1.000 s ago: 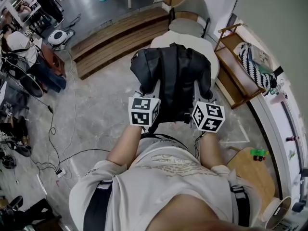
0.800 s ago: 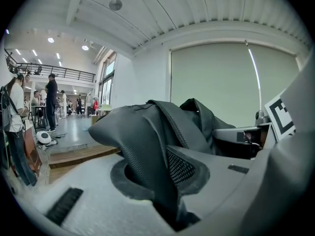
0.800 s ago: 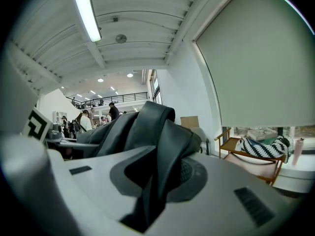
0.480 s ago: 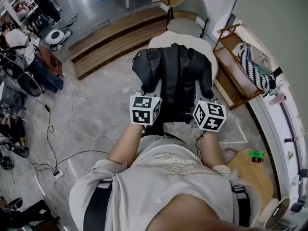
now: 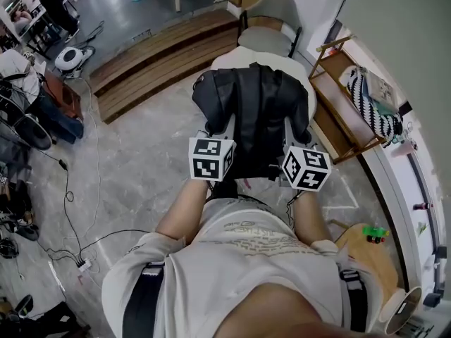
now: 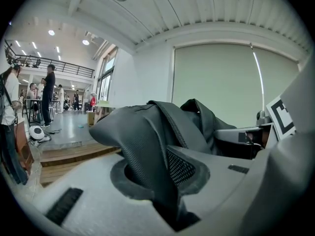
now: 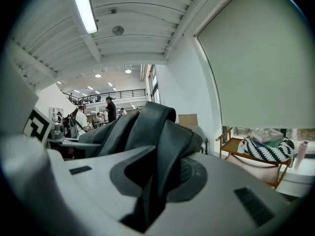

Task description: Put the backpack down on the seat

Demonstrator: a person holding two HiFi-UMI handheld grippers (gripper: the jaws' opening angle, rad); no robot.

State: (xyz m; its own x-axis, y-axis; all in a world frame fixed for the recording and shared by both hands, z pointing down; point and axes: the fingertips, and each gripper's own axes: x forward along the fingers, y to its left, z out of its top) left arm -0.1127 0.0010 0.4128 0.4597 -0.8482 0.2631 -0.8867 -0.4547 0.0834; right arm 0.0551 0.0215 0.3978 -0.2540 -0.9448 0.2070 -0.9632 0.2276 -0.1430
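Left hand-held gripper point(image 6: 172, 191) and right hand-held gripper point(image 7: 147, 191) each pinch the backpack point(image 5: 257, 111), carried above the seat point(image 5: 301, 76) at upper centre; lowering and release remain.

The head camera looks steeply down past the person's chest point(image 5: 246, 252) onto the backpack point(image 5: 257, 108), while the cameras on the left gripper point(image 5: 221, 129) and right gripper point(image 5: 292, 129) look almost level along their jaws, close against that same backpack, which all three views share.
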